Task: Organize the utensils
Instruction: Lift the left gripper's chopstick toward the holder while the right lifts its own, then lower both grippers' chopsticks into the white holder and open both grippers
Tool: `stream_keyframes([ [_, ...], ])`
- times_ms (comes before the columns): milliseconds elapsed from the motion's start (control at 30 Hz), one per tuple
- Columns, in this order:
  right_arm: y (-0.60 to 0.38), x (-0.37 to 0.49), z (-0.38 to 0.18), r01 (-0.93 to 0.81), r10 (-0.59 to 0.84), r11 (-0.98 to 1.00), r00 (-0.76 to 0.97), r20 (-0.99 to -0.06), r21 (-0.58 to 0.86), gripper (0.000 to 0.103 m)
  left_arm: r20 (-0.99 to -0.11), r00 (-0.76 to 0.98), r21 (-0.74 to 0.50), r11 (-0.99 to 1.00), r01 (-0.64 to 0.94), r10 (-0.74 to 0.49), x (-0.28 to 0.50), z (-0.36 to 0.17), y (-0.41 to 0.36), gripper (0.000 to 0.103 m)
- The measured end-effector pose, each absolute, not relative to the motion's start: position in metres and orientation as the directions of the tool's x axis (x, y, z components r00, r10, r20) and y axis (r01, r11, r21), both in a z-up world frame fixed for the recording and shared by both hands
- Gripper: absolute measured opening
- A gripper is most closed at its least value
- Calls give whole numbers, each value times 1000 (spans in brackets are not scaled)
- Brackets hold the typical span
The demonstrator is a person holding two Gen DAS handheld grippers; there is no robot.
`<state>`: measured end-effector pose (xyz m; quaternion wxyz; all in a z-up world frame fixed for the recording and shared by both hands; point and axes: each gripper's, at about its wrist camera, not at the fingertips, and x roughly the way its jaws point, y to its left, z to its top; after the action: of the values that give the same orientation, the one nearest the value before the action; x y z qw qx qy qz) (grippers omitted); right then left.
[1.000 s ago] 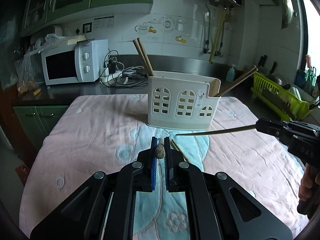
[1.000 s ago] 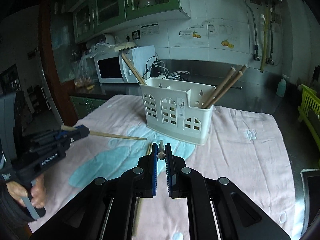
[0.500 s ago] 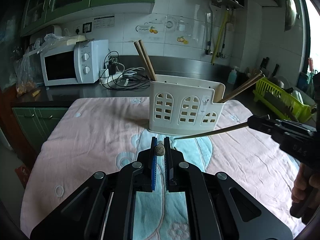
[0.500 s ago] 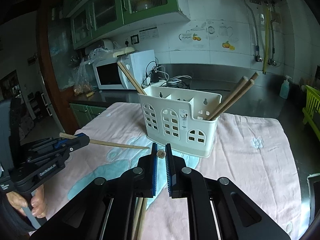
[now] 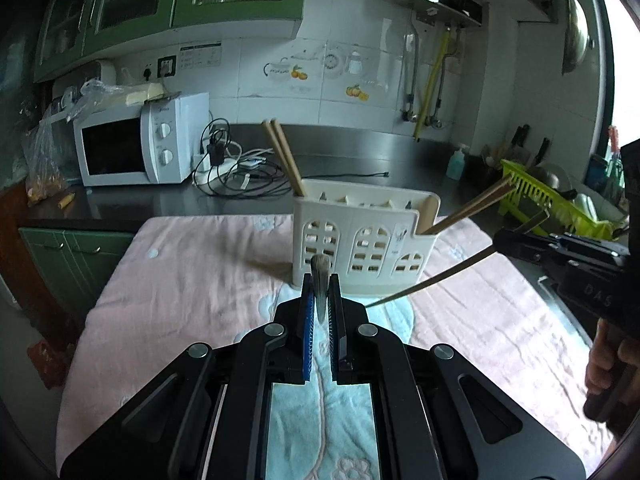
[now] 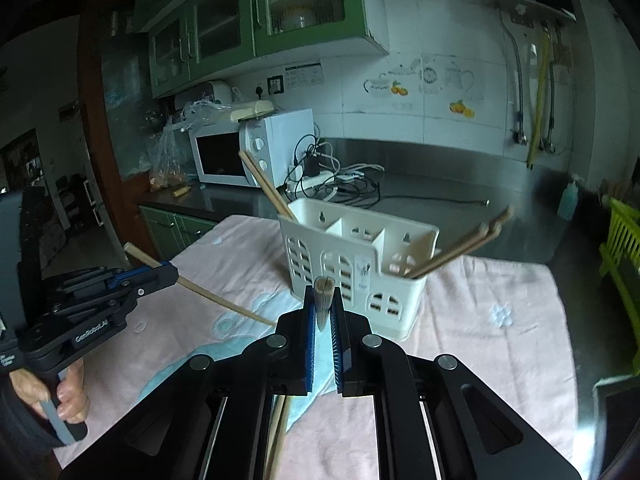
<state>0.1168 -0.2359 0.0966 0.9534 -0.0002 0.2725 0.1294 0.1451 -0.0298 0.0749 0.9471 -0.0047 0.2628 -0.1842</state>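
Both grippers, left gripper (image 5: 320, 300) and right gripper (image 6: 323, 308), each clamped on one chopstick (image 5: 430, 280), had lifted nearer the holder (image 5: 360, 240), insertion likely next.

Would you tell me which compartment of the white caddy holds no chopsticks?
The middle compartment of the caddy; the end compartments each hold a leaning pair.

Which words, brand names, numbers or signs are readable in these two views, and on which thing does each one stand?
"GenRobot.AI": on the side of the left tool, which holds a chopstick.
"DAS": partly visible letters on the right tool; the rest is cut off.
Microwave: brand mark above the knobs, too small to read.
Wall notice beside the socket: print too blurred.
Sticker on the utensil holder: unreadable.
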Motion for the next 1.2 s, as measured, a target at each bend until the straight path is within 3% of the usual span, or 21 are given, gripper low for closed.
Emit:
stream_keyframes([
  [400, -268, 116, 174, -279, 272, 958, 805, -528, 68, 7, -435, 811, -93, 916, 391, -391, 152, 137, -41, 5],
  [733, -291, 128, 224, -222, 203, 975, 863, -463, 13, 7, -299, 868, -82, 917, 390, -396, 170, 215, -51, 5],
  [867, -294, 144, 215, -208, 188, 978, 856, -482, 12, 7, -303, 879, -57, 928, 368, -368, 192, 218, -62, 5],
  [1200, -295, 186, 174, -187, 174, 982, 816, -551, 34, 7, -417, 841, -88, 936, 340, -345, 246, 181, -70, 5],
])
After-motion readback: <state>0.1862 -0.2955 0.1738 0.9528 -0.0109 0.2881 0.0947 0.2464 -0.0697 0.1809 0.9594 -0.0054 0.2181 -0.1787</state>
